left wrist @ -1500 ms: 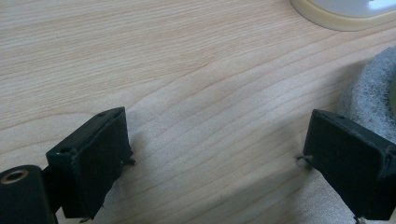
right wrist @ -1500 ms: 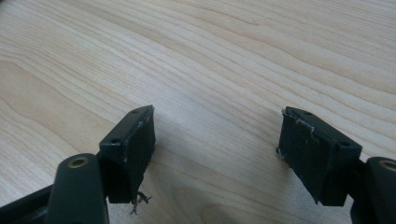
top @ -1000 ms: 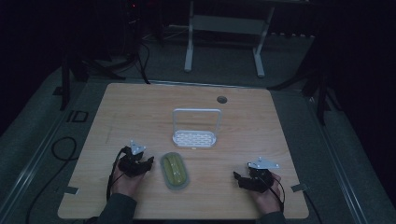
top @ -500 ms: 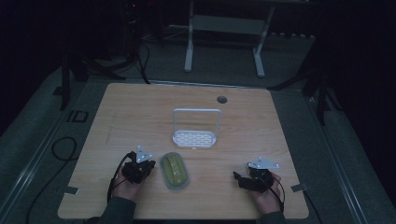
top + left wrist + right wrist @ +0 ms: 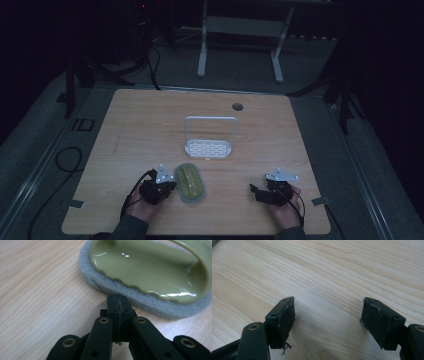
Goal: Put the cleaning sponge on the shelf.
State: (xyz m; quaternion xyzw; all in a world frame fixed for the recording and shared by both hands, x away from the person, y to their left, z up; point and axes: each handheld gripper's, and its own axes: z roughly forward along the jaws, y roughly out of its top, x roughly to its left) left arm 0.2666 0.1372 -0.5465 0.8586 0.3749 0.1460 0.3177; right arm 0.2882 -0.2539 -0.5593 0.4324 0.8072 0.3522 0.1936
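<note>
A green scrubber (image 5: 189, 182) with an arched handle and a grey felt pad lies flat on the wooden table (image 5: 145, 125), near the front. In the left gripper view the scrubber (image 5: 150, 270) is close up, glossy green on its grey pad. My left gripper (image 5: 171, 186) lies just left of it, held by a hand. Its jaws (image 5: 117, 300) are shut with nothing between them, and the tips sit right at the pad's rim. My right gripper (image 5: 255, 190) rests at the front right, apart from the scrubber. It is open (image 5: 329, 304) over bare wood.
A white wire-handled rack (image 5: 209, 142) stands at the table's middle, behind the scrubber. A round cable hole (image 5: 237, 106) sits near the far edge. Cables trail from both grippers toward the front edge. A white desk frame (image 5: 240, 30) stands on the floor beyond.
My left gripper has slid to the right and a little nearer, up to the scrubber's left rim. The right gripper and the scrubber have stayed put.
</note>
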